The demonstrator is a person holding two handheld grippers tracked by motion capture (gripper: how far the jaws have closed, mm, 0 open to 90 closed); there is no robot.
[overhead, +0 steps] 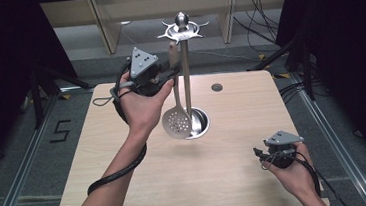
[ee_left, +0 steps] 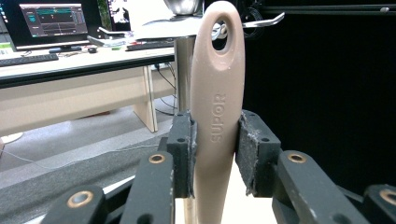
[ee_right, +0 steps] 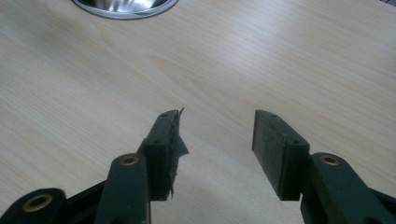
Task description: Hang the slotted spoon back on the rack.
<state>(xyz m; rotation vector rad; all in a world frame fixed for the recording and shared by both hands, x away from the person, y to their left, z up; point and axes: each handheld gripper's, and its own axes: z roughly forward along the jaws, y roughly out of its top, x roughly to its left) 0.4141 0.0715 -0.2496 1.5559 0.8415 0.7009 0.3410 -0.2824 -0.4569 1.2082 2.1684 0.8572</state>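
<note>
A slotted spoon hangs upright beside the pole of a metal utensil rack [overhead: 186,72]. Its perforated bowl [overhead: 176,122] is low, just over the rack's round base [overhead: 202,124]. My left gripper [overhead: 171,73] is shut on the spoon's beige handle [ee_left: 217,84], and both pads press its sides below the hang hole [ee_left: 224,36]. The hole sits close under the rack's hook ring [overhead: 182,30]; whether a hook passes through it I cannot tell. My right gripper [overhead: 260,154] rests low over the table's front right, open with bare wood between its jaws [ee_right: 215,135].
The light wooden table [overhead: 238,178] has a small round grommet [overhead: 217,87] behind the rack. The rack's base rim [ee_right: 126,8] lies ahead of the right gripper. Beyond the table stand desks with a monitor [ee_left: 51,21], and cables lie on the floor [overhead: 265,30].
</note>
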